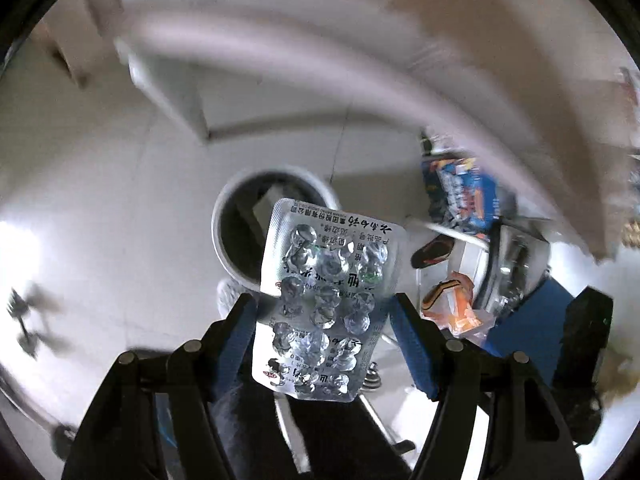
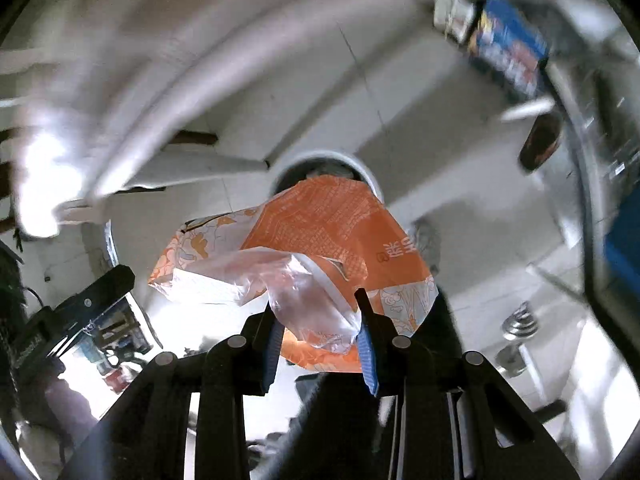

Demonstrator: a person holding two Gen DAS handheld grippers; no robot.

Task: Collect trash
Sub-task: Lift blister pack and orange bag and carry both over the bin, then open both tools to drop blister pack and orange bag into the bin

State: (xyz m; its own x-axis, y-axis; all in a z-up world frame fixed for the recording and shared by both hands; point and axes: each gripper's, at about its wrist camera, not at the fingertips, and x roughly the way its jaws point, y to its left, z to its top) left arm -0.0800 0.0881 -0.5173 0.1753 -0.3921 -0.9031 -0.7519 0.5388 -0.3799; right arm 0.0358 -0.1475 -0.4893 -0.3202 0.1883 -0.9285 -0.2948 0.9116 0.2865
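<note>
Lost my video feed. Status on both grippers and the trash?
Left gripper shut on empty blister pack. Right gripper shut on orange wrapper and clear plastic. White bin open below, nothing blocking.

The blister pack covers the near rim of the white bin, so only the far part of its dark inside shows. In the right wrist view the orange wrapper and clear plastic bag hide nearly all of the bin. The blue package is smeared by motion blur, its print unreadable. Both views' walls and edges are blurred too.
</note>
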